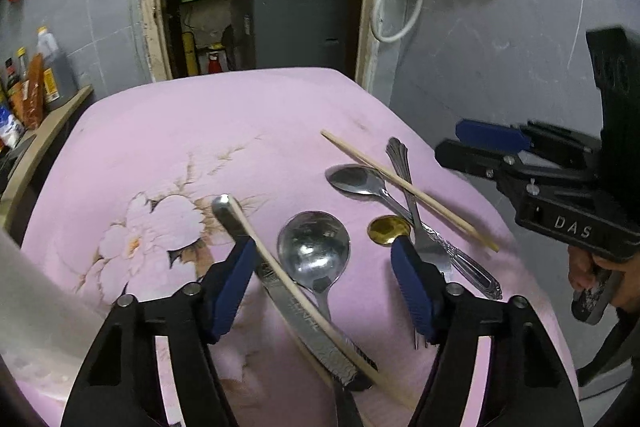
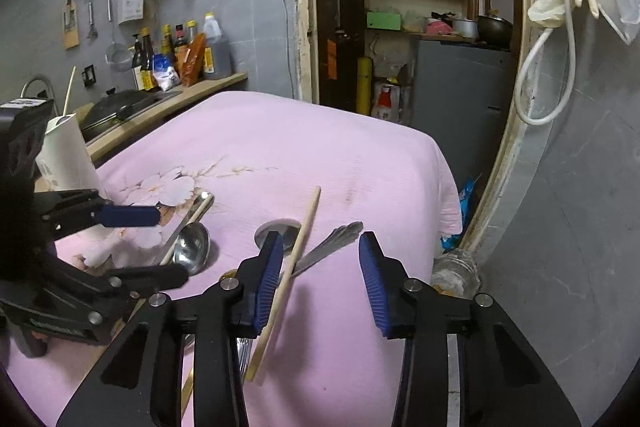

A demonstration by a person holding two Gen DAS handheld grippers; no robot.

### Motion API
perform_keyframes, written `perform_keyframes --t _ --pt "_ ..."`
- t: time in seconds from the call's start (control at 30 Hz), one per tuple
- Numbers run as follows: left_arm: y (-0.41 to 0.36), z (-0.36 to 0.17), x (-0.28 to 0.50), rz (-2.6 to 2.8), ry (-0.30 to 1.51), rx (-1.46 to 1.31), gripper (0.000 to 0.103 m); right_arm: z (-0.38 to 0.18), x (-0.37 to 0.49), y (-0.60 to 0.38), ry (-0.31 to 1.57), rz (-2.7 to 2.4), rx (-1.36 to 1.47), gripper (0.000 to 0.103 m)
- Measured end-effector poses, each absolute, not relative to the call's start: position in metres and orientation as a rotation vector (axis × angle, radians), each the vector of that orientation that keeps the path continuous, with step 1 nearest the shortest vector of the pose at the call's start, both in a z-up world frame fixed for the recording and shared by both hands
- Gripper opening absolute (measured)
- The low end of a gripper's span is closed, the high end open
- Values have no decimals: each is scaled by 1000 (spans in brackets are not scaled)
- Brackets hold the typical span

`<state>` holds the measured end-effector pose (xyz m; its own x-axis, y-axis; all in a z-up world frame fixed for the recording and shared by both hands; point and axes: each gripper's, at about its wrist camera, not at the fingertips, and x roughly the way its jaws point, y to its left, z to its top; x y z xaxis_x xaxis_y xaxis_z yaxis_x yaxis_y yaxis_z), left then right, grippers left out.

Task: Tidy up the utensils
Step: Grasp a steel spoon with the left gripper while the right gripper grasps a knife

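Several utensils lie on the pink flowered cloth (image 1: 168,147). My left gripper (image 1: 324,247) is open low over a steel ladle (image 1: 314,247), a table knife (image 1: 304,311) and a wooden chopstick (image 1: 280,267) lying along the knife; no pad presses on them. To the right lie a spoon (image 1: 352,179), a small gold spoon (image 1: 388,229), a fork (image 1: 416,211) and a second chopstick (image 1: 408,189) across them. My right gripper (image 2: 320,239) is open astride that chopstick (image 2: 296,255), which lies close by the left pad (image 2: 266,279), and over the fork handle (image 2: 336,239).
A tall white cup (image 2: 68,155) stands at the table's left side behind the left gripper (image 2: 172,243). Beyond it runs a wooden counter (image 2: 192,95) with bottles and a dark pot. The cloth's right edge (image 2: 448,195) drops off beside a grey wall and a doorway.
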<state>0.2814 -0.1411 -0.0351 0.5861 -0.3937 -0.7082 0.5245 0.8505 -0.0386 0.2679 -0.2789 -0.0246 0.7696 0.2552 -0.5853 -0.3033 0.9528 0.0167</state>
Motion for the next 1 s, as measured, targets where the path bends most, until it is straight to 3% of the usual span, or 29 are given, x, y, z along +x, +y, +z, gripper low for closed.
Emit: perform_keyframes --t 0.13,0.4,0.63,1.0 --pt "-146 -44 292 -513 821 204 60 -25 273 -279 635 309 -68 37" --pt "-153 -54 303 -493 856 215 38 -29 283 -270 688 364 -83 32" --pt "-135 -53 307 -489 863 134 38 -36 295 -249 787 431 -124 26" --pt "-94 -47 317 -450 899 -34 38 -43 316 -226 949 411 -272 25"
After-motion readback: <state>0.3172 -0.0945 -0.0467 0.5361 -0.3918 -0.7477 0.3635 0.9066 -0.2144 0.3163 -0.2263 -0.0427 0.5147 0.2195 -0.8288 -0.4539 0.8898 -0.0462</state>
